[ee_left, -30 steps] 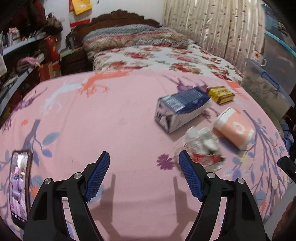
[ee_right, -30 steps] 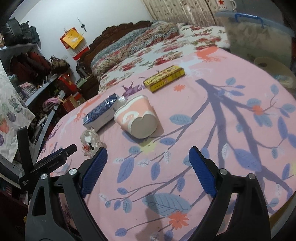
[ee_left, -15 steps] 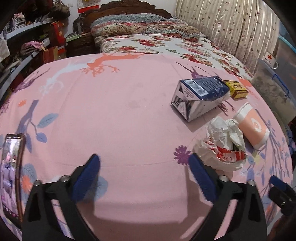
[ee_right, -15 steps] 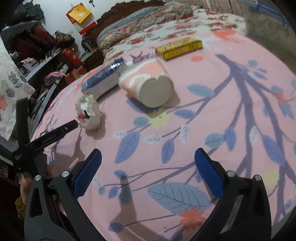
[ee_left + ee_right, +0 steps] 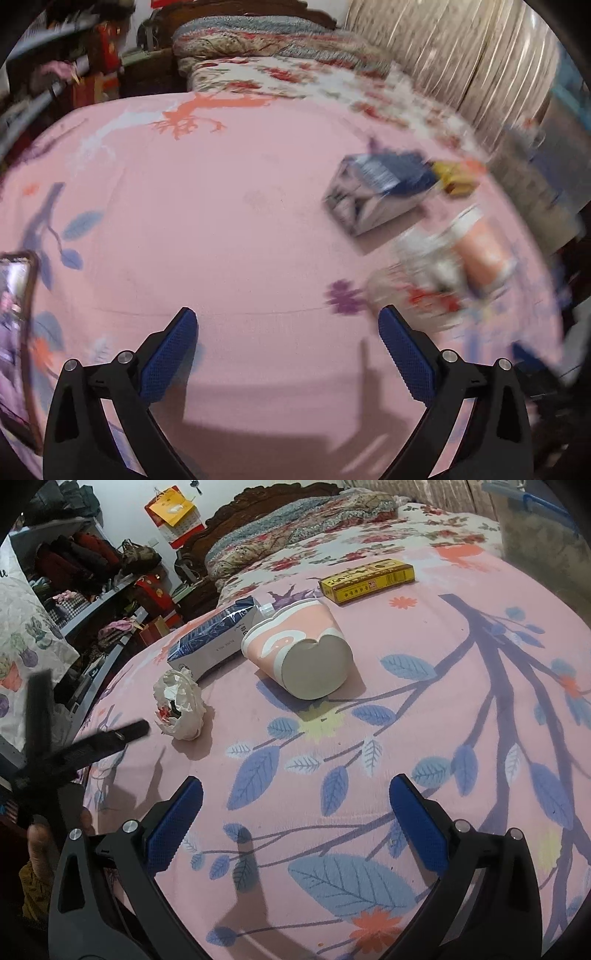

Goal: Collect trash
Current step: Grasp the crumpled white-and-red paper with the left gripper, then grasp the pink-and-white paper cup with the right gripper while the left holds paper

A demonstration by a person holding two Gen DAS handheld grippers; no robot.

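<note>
You are in a bedroom at home: a bed (image 5: 332,528) with flowery covers, curtains (image 5: 461,74), and shelves (image 5: 74,572) full of clothes.

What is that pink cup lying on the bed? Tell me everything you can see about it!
The pink cup looks like a paper cup, salmon pink with white bands and a white swirl on its side. It lies tipped over on the pink sheet, its pale grey, slightly dented bottom facing the right wrist camera. Its rim end is right next to the blue and white carton; whether they touch is unclear. The crumpled wrapper lies apart from it, and neither gripper touches it. In the left wrist view it is blurred.
</note>
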